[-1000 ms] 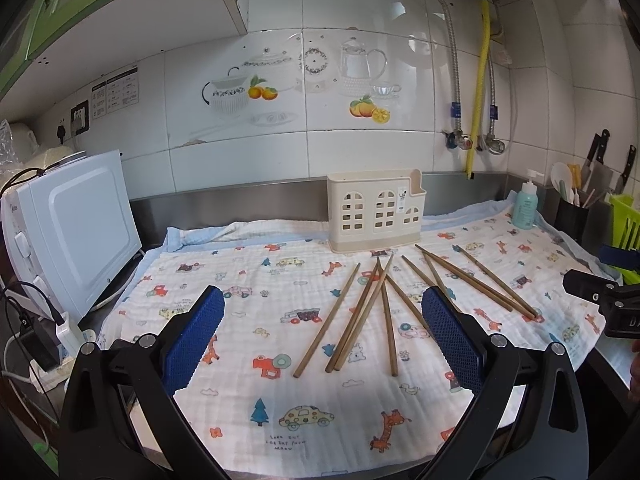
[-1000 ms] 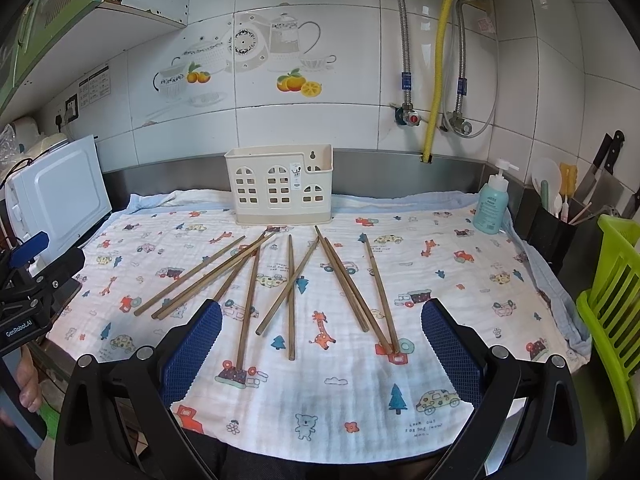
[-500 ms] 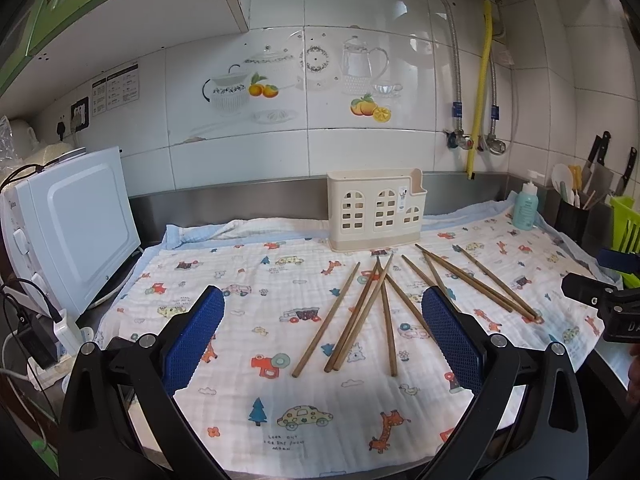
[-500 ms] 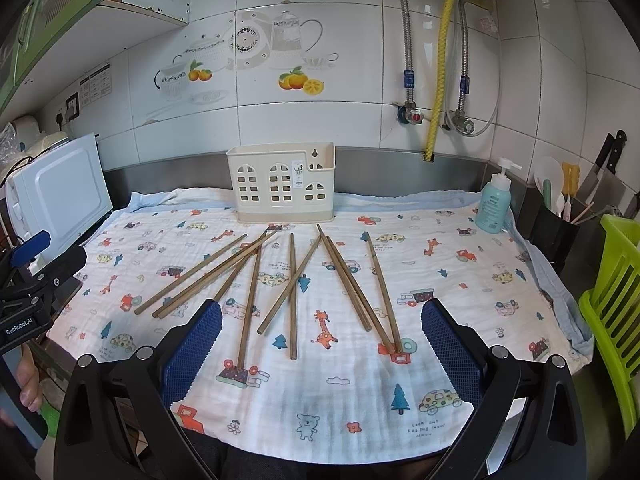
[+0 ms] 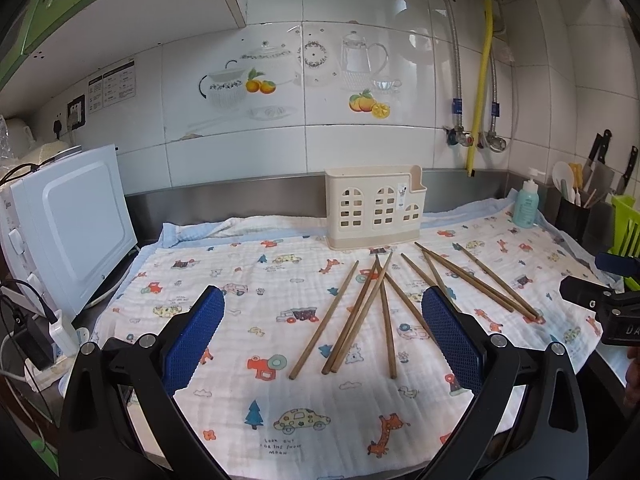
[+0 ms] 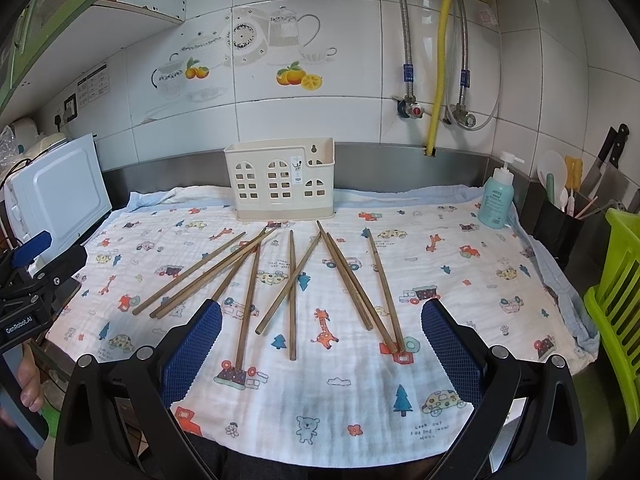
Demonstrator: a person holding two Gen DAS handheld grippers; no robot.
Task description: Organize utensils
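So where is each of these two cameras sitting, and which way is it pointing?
Left wrist view: rides on the left claw, looks across the printed cloth at the chopsticks and cream holder; its blue fingers show, and the right claw at the edge.
Right wrist view: rides on the right claw, facing the same wall; the left claw shows beside it.
Shared: chopsticks, holder, cloth, soap bottle.
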